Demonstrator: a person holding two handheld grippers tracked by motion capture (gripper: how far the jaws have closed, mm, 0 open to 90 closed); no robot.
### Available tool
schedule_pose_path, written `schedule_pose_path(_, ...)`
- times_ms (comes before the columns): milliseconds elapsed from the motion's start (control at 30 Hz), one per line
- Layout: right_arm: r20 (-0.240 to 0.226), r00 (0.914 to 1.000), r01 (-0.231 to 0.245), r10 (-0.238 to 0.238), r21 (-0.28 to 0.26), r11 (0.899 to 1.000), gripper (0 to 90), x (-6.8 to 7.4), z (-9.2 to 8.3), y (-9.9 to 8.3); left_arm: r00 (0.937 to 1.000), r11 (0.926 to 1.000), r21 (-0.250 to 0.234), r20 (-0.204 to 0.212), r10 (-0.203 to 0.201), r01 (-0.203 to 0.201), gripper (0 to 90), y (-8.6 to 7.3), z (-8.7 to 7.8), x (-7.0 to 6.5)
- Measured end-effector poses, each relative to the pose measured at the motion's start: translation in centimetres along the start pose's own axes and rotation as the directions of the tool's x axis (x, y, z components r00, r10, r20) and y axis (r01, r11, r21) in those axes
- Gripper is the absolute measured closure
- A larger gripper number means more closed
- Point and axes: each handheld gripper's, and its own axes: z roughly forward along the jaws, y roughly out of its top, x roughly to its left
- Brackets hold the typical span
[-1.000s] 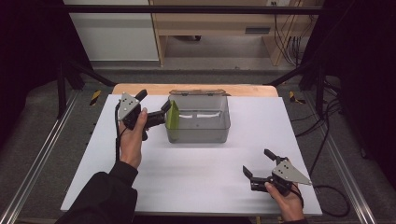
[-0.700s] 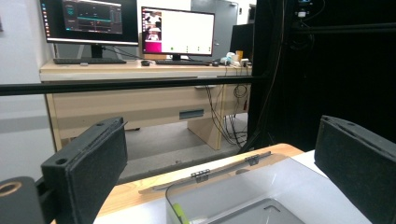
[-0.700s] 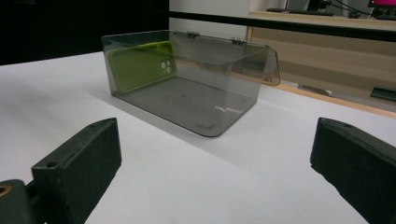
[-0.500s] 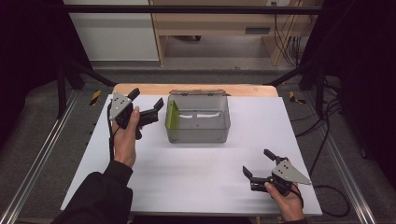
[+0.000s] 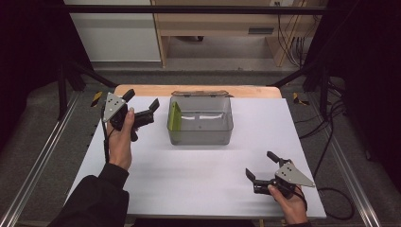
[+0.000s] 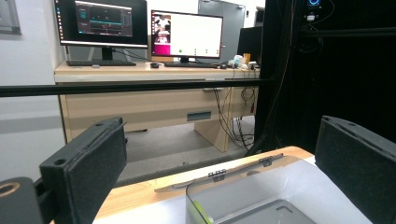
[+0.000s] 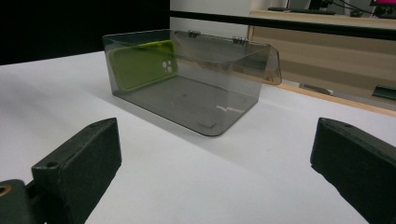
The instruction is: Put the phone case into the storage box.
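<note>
1. High view. The left gripper (image 5: pixel 142 108) is held above the white tabletop (image 5: pixel 198 189), its jaws apart and clamped on nothing. Just beyond its jaw tips, apart from them, stands the clear box (image 5: pixel 200 121), lid folded back. A green phone case (image 5: pixel 174 117) leans upright against the box wall nearest this gripper. The right gripper (image 5: pixel 259 166) lies low at the tabletop's near edge, jaws likewise apart and empty; the box stands well apart from it, ahead of its jaws and to their left.

2. Left gripper view. The two black jaws stand wide apart with nothing between them. The clear box (image 6: pixel 261 196) lies below and ahead of the jaws, its hinged rim visible; the green phone case (image 6: pixel 200 215) shows at the corner nearer the left jaw. A desk with monitors (image 6: pixel 140 25) stands far beyond.

3. Right gripper view. The jaws are spread, with bare tabletop (image 7: pixel 196 186) between them. The clear box (image 7: pixel 196 88) sits ahead, well apart, with the green phone case (image 7: pixel 142 65) upright against its left end wall.
</note>
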Motion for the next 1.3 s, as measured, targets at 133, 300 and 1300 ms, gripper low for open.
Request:
schedule_pose_path(133, -0.001, 1.0, 0.001, -0.001, 0.001, 1.0, 2.0, 0.0, 0.0, 0.0, 1.0, 1.0, 0.003, 0.0, 0.002, -0.002, 2.1, -0.1, -0.2, 0.1)
schedule_pose_path(300, -0.001, 1.0, -0.001, 0.001, 0.002, 1.0, 2.0, 0.0, 0.0, 0.0, 1.0, 1.0, 0.004, -0.002, 0.003, -0.003, 2.0, -0.1, -0.4, 0.3)
schedule_pose_path(1300, -0.009, 1.0, -0.001, 0.001, 0.009, 1.0, 2.0, 0.1, 0.1, 0.0, 0.9992, 0.9999, 0.011, -0.039, -0.001, 0.001, 1.1, 0.7, -3.1, 2.8)
